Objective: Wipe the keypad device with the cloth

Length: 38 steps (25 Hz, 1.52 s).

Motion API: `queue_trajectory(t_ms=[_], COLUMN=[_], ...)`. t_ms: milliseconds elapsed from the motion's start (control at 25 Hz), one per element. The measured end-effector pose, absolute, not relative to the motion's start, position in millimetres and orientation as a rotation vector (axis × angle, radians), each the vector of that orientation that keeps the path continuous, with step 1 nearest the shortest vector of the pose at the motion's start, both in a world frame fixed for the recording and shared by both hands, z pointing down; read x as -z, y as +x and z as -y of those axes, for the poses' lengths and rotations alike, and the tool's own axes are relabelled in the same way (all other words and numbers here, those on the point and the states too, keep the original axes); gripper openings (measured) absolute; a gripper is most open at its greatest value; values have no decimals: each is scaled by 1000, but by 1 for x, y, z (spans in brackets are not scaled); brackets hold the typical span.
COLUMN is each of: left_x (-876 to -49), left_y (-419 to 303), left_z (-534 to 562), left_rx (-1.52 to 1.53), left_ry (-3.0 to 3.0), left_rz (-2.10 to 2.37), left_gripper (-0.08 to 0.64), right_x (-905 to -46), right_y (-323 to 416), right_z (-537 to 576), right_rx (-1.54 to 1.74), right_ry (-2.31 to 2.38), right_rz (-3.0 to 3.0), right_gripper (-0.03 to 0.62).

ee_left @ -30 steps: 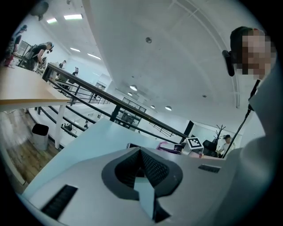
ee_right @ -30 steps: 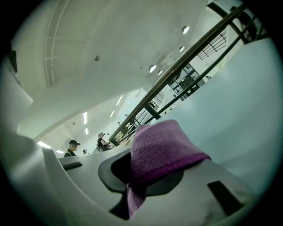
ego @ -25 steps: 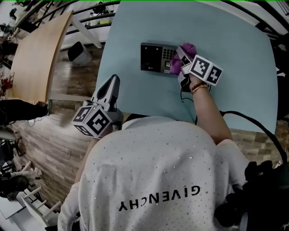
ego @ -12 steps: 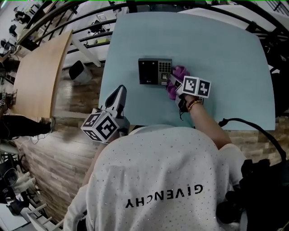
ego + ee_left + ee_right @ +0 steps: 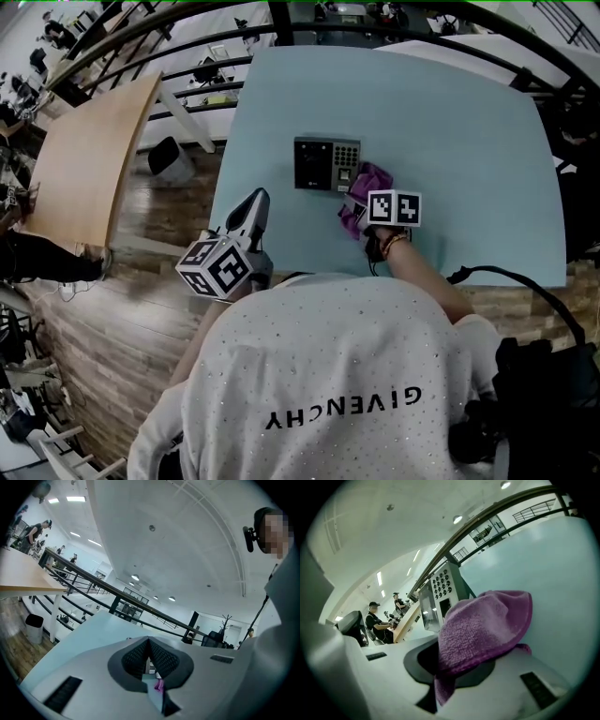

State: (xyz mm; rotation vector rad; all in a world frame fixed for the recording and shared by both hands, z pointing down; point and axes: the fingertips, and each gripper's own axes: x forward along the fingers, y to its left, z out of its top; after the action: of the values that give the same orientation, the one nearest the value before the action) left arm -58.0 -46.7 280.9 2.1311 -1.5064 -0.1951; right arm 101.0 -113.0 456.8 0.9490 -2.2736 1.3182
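The dark keypad device (image 5: 325, 164) lies flat on the pale blue table (image 5: 469, 122); in the right gripper view it (image 5: 440, 592) stands just ahead of the jaws. My right gripper (image 5: 361, 202) is shut on the purple cloth (image 5: 364, 192), which sits just off the device's right end, near the table's front edge. The cloth (image 5: 485, 630) drapes over the jaws and hides the fingertips. My left gripper (image 5: 251, 214) is held off the table's front left corner, jaws shut with nothing between them (image 5: 150, 660).
A wooden table (image 5: 80, 150) stands to the left across a wood floor, with a dark bin (image 5: 171, 159) between. A black cable (image 5: 525, 281) runs over the table's front right edge. People sit at a far desk (image 5: 377, 620).
The right gripper drew the cloth back off the keypad toward the table's front edge. The left gripper stayed near the front left corner.
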Motion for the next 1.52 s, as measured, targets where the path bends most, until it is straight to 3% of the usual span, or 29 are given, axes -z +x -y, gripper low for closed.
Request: queue_trajectory(t_ms=[280, 680, 1040, 1520], left_x=[-294, -306, -326, -347], left_y=[-84, -143, -236, -254], left_z=[54, 85, 94, 107], left_rx=[222, 192, 155, 142], left_ry=[2103, 2111, 2054, 2087], left_rz=[1497, 1428, 1445, 1332], left_gripper=[0, 0, 0, 0], right_x=[-432, -217, -332, -342], right_y=[115, 99, 89, 66], right_z=[133, 247, 275, 260], right_rx=[-1248, -1131, -768, -687], right_ry=[1107, 1328, 1620, 1687], right_rz=[2311, 2915, 2297, 2163], right_gripper=[43, 41, 41, 42])
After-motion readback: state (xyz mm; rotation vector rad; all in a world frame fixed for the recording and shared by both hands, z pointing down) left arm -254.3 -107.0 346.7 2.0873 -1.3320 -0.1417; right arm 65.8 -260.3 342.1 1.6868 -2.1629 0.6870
